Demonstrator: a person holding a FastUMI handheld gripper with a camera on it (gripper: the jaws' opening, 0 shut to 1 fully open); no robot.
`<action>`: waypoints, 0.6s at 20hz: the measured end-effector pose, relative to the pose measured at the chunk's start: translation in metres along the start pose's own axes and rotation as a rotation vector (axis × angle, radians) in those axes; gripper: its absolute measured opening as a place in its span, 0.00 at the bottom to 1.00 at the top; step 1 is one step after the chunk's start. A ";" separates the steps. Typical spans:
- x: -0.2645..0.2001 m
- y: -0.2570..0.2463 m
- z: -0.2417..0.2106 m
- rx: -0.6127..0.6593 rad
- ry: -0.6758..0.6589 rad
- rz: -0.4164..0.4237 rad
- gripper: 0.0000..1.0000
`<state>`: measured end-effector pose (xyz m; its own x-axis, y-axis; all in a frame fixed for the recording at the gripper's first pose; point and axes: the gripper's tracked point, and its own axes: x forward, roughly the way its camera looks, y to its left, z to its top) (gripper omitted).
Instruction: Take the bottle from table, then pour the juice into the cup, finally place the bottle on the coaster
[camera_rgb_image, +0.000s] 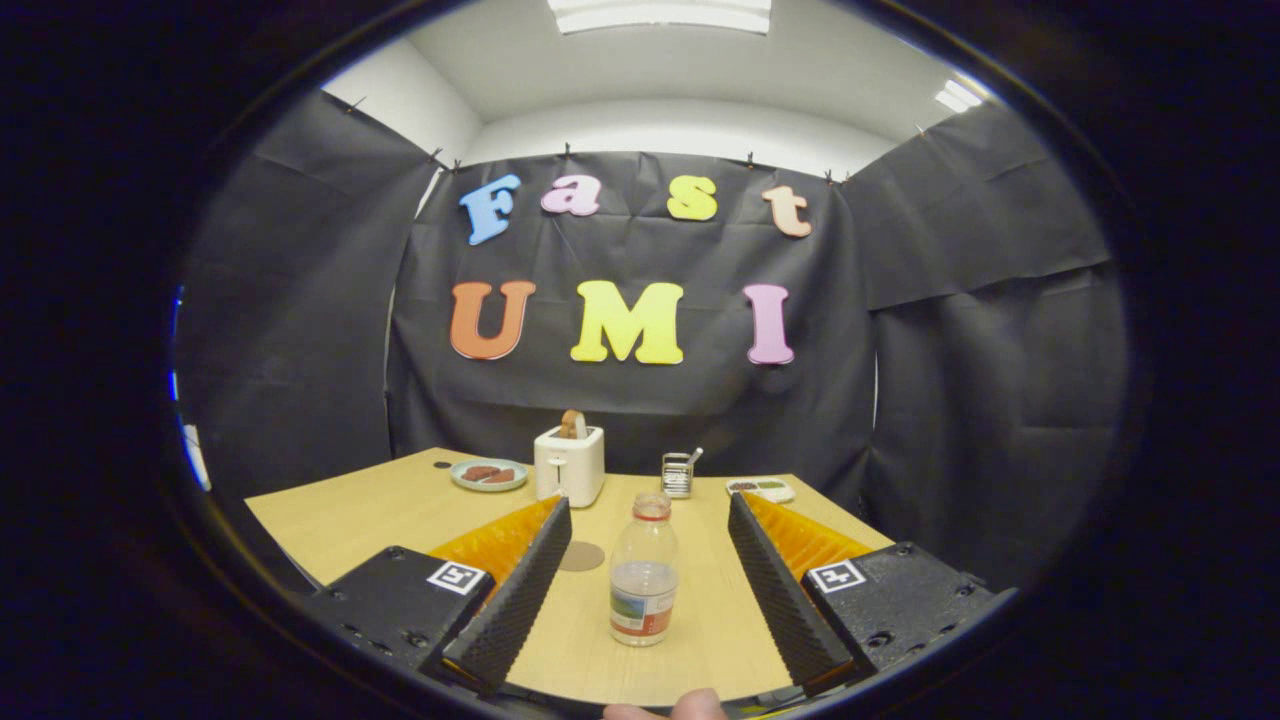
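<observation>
**Bottle stands between spread fingers on booth table**

A clear plastic bottle (643, 570) stands upright at lower centre of the frame on a pale wooden table (340, 525), its cap on, a coloured label around its lower half and a small amount of clear liquid inside. The handheld gripper (650, 520) has its two fingers spread wide apart, one on each side of the bottle; neither finger touches it, and open table shows on both sides between bottle and ridged pads. The bottle sits in the gap between the fingers, roughly level with their middles.

Just left of the bottle, partly hidden behind the left finger, a round brown coaster (583, 556) lies flat on the tabletop. Beyond the fingertips, toward the middle of the frame, a white toaster (569, 464) stands with a slice of bread (572, 424) poking up from its slot. To its left rests a pale plate (489, 475) holding dark reddish pieces of food. To the toaster's right stands a small wire holder (678, 474) with a utensil leaning in it, and further right a shallow white dish (760, 489) of small dark items. A fingertip (690, 706) of the person holding the tool shows at the bottom centre.
</observation>
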<state>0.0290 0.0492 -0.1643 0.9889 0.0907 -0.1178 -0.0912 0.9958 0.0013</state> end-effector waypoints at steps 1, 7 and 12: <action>0.004 0.002 -0.010 -0.002 0.008 0.003 1.00; 0.027 0.005 -0.075 0.012 0.096 0.012 1.00; 0.053 -0.003 -0.108 0.050 0.173 0.000 1.00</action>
<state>0.0690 0.0500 -0.2778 0.9534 0.0922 -0.2871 -0.0810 0.9954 0.0505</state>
